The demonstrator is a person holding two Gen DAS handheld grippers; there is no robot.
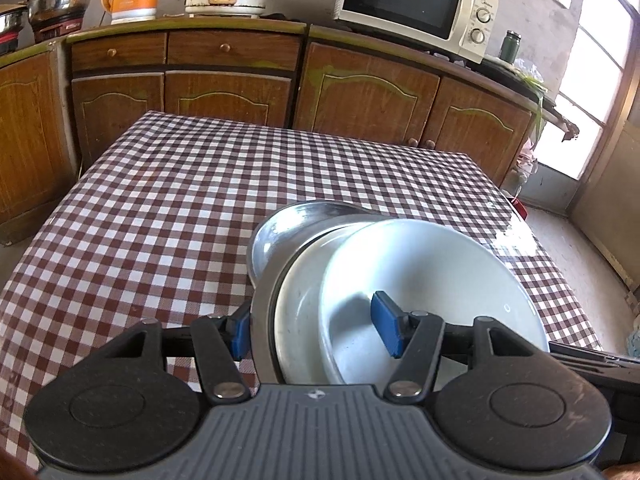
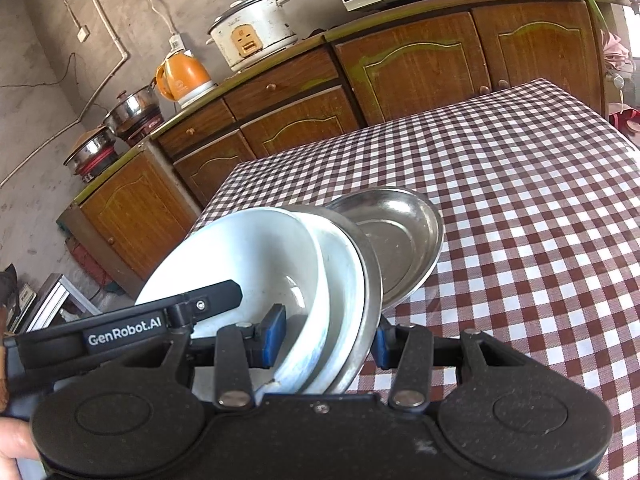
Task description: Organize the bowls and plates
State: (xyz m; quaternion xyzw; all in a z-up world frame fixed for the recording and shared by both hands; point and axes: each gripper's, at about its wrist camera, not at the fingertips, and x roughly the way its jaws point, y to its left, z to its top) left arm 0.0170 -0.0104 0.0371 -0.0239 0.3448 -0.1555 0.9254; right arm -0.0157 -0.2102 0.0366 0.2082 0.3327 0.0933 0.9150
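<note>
While the stack [image 1: 360, 280] was held tilted above the checked tablecloth [image 1: 160, 200], its near rim was clamped from both sides: the left gripper [image 1: 316, 330] and the right gripper [image 2: 324, 338] were each part-closed on it, blue pads [image 1: 386, 322] against the dishes. Two smooth white bowls [image 2: 248, 264] were nested in a steel plate [image 2: 370, 276], with a shallow, shiny steel dish [image 2: 400, 236] behind.
</note>
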